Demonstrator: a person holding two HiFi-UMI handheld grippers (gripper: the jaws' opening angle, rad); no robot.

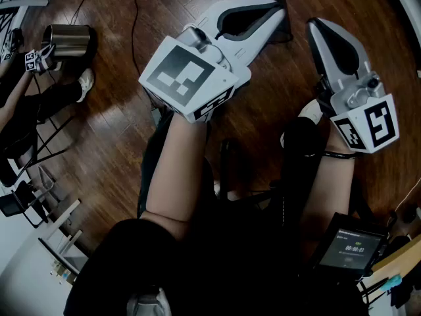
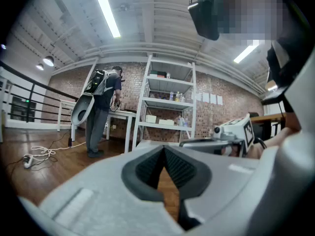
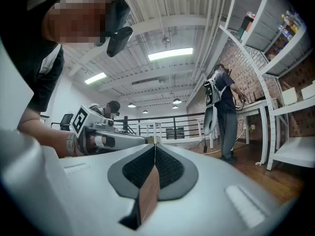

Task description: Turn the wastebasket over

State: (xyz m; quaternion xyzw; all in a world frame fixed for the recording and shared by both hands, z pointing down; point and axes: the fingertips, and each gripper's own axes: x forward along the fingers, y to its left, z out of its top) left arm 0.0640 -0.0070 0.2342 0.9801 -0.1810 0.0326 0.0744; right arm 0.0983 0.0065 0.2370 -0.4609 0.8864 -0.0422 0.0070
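**Both my grippers shut, wastebasket far off**

The shiny metal wastebasket [image 1: 68,39] seems to lie on its side on the wood floor [image 1: 118,130]. It is far off to my left, near another person's shoe [image 1: 86,81]. My left gripper [image 1: 279,8] and right gripper [image 1: 313,24] are both pressed together, pinching nothing.

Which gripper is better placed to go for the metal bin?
Left, probably. The bin is at the head view's far left, on the side of the left gripper; the right gripper is farther. Both are shut and empty.
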